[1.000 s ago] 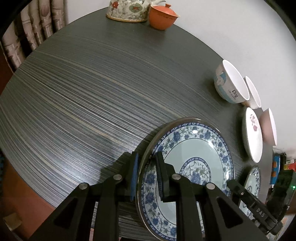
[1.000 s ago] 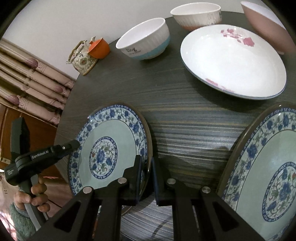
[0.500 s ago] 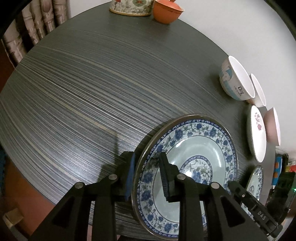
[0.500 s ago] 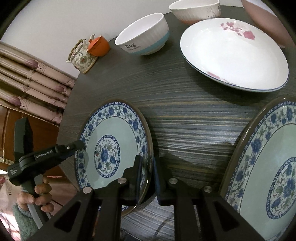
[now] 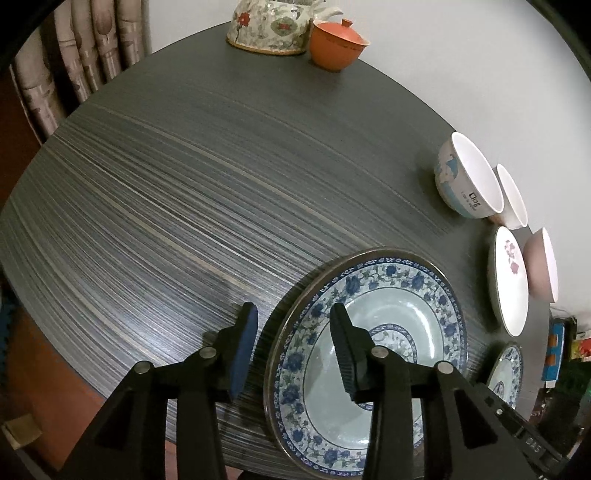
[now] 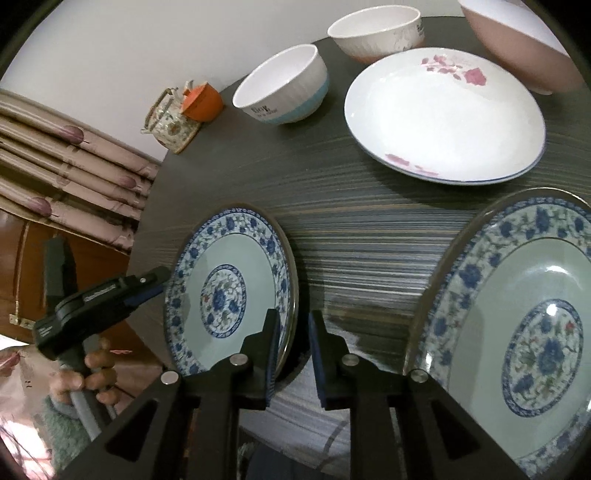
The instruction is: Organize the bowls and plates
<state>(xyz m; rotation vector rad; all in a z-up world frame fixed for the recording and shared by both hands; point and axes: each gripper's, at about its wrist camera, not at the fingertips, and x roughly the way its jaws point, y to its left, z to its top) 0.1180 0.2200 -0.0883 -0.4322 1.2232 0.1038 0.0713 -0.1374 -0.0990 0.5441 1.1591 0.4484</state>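
Your left gripper (image 5: pixel 291 345) and right gripper (image 6: pixel 293 350) are opening astride the blue-patterned plate (image 5: pixel 369 354) at the desk (image 5: pixel 221 166) edge; a pad snagging its rim could tip it off.

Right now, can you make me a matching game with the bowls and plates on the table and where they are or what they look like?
Things:
1. blue-flowered plate
2. white plate with pink flowers
3. white bowl with a blue band
4. orange cup

Descriptions:
A. right beside the flowery teapot
B. its rim sits between the fingers of both grippers
C. has writing on its side
D. lies between two bowls and a second blue-flowered plate

Pairs: 1-B, 2-D, 3-C, 4-A
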